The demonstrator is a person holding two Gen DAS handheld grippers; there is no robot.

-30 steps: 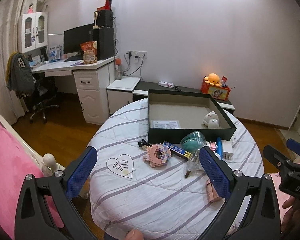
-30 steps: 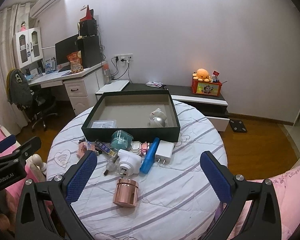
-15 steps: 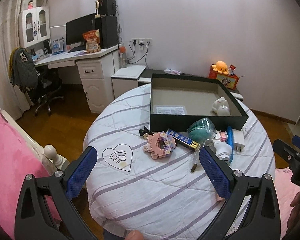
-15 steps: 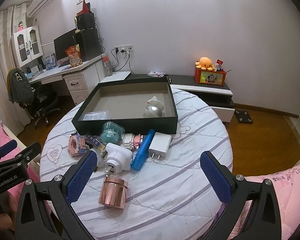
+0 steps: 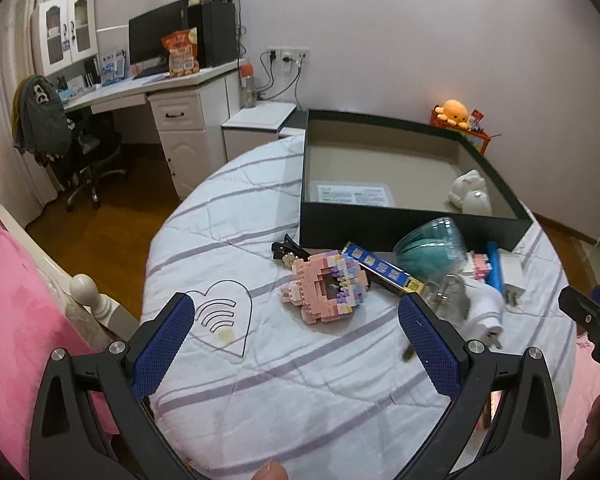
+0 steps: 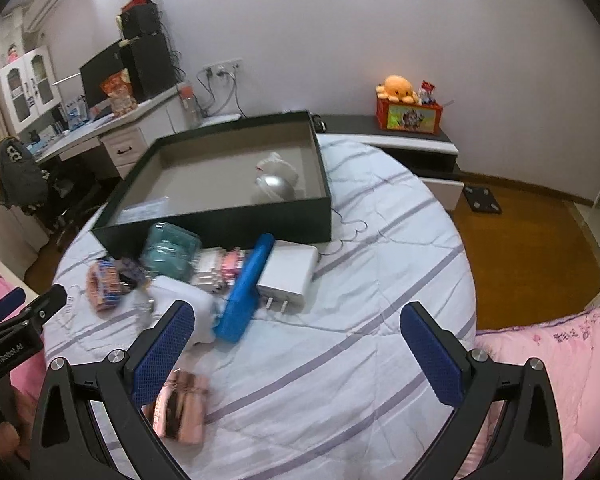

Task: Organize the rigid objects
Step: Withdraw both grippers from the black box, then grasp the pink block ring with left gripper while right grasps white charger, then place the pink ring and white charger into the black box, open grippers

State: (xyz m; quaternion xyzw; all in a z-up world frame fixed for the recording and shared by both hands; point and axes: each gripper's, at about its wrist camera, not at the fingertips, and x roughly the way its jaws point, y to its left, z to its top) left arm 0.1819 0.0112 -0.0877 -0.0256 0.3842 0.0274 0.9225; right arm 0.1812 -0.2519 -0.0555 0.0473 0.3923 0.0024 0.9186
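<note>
A dark green box [image 5: 404,224] [image 6: 220,220] stands on the round bed, holding a white figurine [image 5: 470,196] [image 6: 276,180]. In front of it lie a pink brick model [image 5: 326,286] [image 6: 102,284], a teal case [image 5: 430,246] [image 6: 170,250], a blue bar [image 6: 246,290], a white charger [image 6: 290,272], a white plug adapter [image 5: 484,310] and a rose-gold tin [image 6: 180,408]. My left gripper [image 5: 296,344] is open, hovering short of the brick model. My right gripper [image 6: 298,354] is open, hovering near the blue bar and charger.
The striped white quilt [image 5: 260,360] covers the round bed. A pink pillow [image 5: 16,312] lies left, pink bedding [image 6: 560,344] right. A white desk [image 5: 172,92] with a chair [image 5: 80,152] and a low cabinet [image 6: 412,140] stand along the wall.
Both grippers have moved forward and lower toward the objects on the bed. Both stay open and empty.
</note>
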